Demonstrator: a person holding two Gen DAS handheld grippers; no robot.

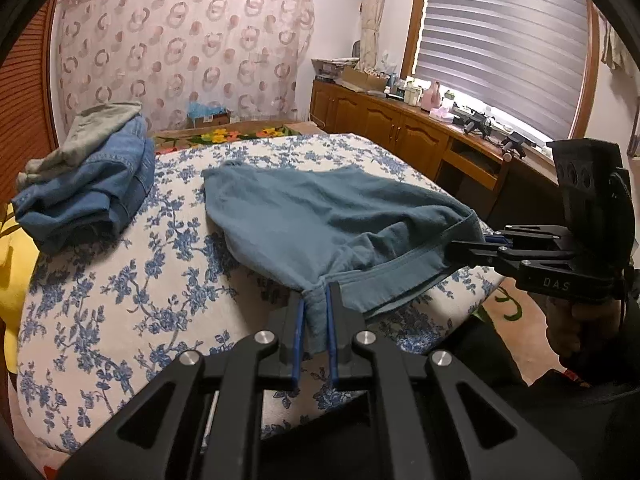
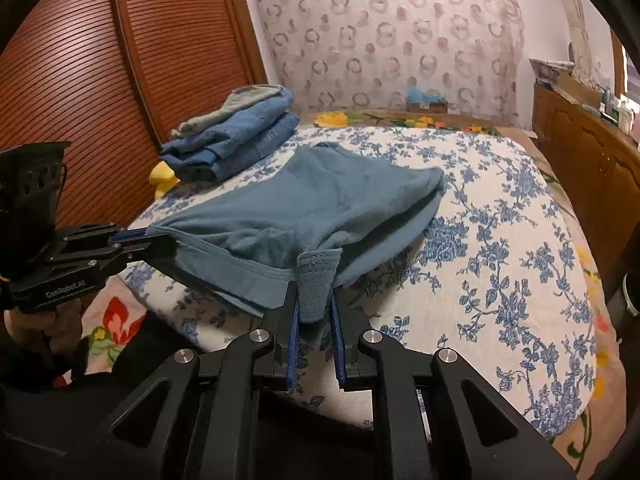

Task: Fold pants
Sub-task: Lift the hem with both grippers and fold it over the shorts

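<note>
Two grippers each pinch a corner of the same near hem: the left gripper has its blue-lined fingers clamped on a bunched tab of the teal-blue soft cotton pants, and the right gripper is clamped likewise on the neighbouring corner. That edge hangs raised between them, while the rest of the garment lies ahead of the fingers on the blue-flowered white bedspread.

To fold well, I judge both corners should travel forward together, level and taut, so the hem lands square on the far edge without dragging the lower layer.

Its long axis seems to run away from the fingers toward the far curtain, the held end nearest. A folded stack of blue denim clothes sits beyond, left of the left fingers.
</note>
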